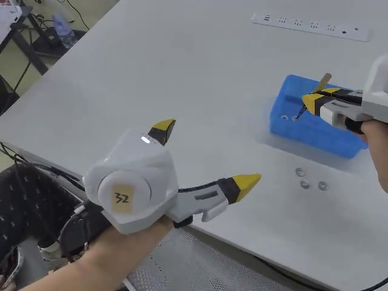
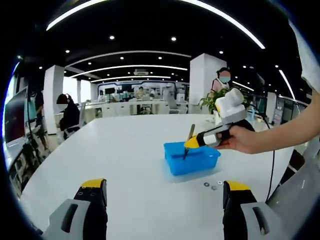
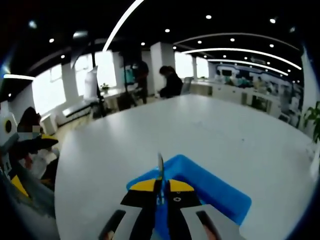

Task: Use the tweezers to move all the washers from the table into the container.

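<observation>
Three washers (image 1: 305,184) lie in a small cluster on the white tabletop (image 1: 200,66), near the blue container (image 1: 330,138), on the person's side of it; the right hand-held gripper (image 1: 310,103) is clamped on the tweezers (image 1: 323,81), whose tips point down into the container; whether the tips carry a washer is too small to tell; the left hand-held gripper (image 1: 205,155) hangs well apart over the tabletop's near edge, jaws spread wide, holding nothing; a power strip (image 1: 309,25) lies at the far side.

room: open office | ceiling light strips (image 2: 135,66) | pillar (image 2: 205,77) | windows, perhaps (image 3: 105,67)
</observation>
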Demonstrator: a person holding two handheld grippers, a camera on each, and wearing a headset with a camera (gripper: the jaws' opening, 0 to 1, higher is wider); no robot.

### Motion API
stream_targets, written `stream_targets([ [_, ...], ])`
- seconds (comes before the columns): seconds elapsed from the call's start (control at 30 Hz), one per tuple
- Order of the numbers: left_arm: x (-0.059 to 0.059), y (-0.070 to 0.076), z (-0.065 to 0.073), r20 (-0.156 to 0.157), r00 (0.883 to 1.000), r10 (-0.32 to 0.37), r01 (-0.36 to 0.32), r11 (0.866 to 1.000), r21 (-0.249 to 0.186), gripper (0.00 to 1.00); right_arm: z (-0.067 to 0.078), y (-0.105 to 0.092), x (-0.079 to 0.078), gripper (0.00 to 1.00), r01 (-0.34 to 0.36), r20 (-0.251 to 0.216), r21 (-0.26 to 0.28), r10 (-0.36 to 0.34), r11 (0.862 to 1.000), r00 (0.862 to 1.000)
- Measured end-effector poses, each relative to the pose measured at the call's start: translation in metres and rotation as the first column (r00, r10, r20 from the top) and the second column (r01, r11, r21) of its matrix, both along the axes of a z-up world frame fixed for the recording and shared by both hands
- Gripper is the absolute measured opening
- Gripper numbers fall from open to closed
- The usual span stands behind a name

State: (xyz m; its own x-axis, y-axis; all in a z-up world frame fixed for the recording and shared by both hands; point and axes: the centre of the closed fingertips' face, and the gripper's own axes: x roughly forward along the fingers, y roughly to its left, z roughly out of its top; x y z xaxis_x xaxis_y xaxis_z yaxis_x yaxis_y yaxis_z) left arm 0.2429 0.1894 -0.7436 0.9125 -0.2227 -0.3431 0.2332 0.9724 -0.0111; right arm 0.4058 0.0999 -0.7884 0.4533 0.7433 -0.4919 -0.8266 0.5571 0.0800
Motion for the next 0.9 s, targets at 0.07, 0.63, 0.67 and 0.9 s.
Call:
stream_targets([
  [0.07,-0.001,-0.002,-0.004,-0.03,1.0,-0.003,0.002,1.0,-0.02,0.99,-0.006,0.0,0.001,0.04,-0.003,0.003,-0.021,0.003,1.0,1.0],
  [0.63,-0.003,-0.002,-0.005,-0.035,0.999,-0.005,0.005,1.0,0.008,0.96,-0.016,-0.003,-0.006,0.03,-0.001,0.03,-0.039,0.002,0.999,1.0],
  [0.67,-0.004,-0.001,-0.006,-0.041,0.999,-0.004,0.004,1.0,0.012,0.96,-0.016,-0.002,-0.006,0.04,0.0,0.018,-0.031,0.001,1.0,1.0],
  [0.9,-0.004,-0.002,-0.008,-0.049,0.999,-0.009,0.011,1.0,0.024,0.98,-0.003,-0.005,-0.003,0.04,0.006,0.0,-0.013,-0.006,1.0,1.0],
])
